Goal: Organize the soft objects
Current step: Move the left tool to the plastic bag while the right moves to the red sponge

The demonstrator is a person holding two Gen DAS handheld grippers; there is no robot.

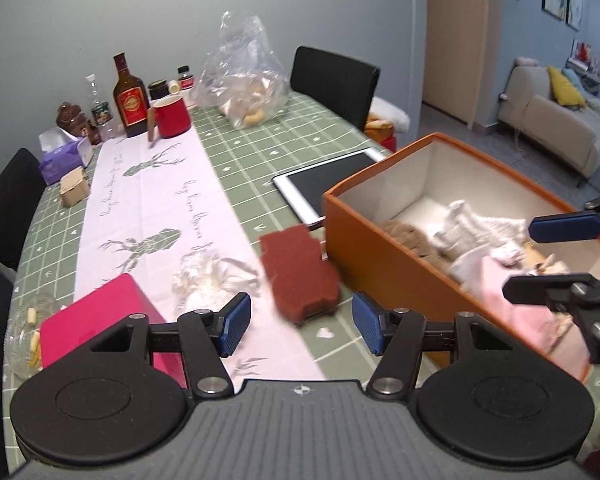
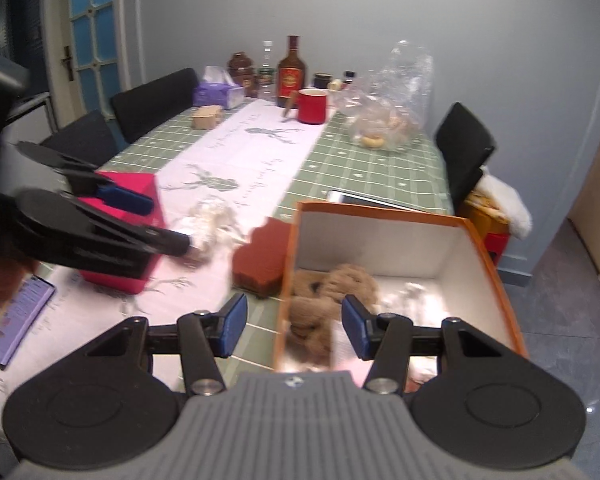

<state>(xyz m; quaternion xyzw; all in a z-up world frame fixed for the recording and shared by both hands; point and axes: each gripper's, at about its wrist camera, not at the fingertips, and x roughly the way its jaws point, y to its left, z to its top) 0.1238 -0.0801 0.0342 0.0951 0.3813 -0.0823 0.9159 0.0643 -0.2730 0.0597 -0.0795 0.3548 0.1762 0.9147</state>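
Blue-padded jaws of the left gripper point(image 1: 300, 328) stand apart with nothing between them, above a green checked tablecloth point(image 1: 260, 152) and its pale runner printed with deer point(image 1: 152, 208). Just beyond those jaws lies a dark red sponge point(image 1: 298, 270), flat on the cloth and just beside the left wall of an open orange box point(image 1: 384, 256), the landmark here. Inside the box lie soft things: a brown knitted piece point(image 2: 328, 292) at the near left, with white crumpled fabric point(image 1: 472, 224) and a pale pink cloth point(image 1: 500, 280) to its right. The right gripper point(image 2: 294, 324) hangs over the near end of the box, its jaws apart and holding nothing. Left of the box, past the sponge, sits a small crumpled clear wrapper point(image 1: 208, 280), then a bright pink box point(image 1: 100, 320). Behind the orange box lies a white tablet point(image 1: 324, 184). Further back stand a red mug point(image 1: 173, 116), a brown bottle point(image 1: 129, 96) and a clear plastic bag point(image 1: 244, 80).
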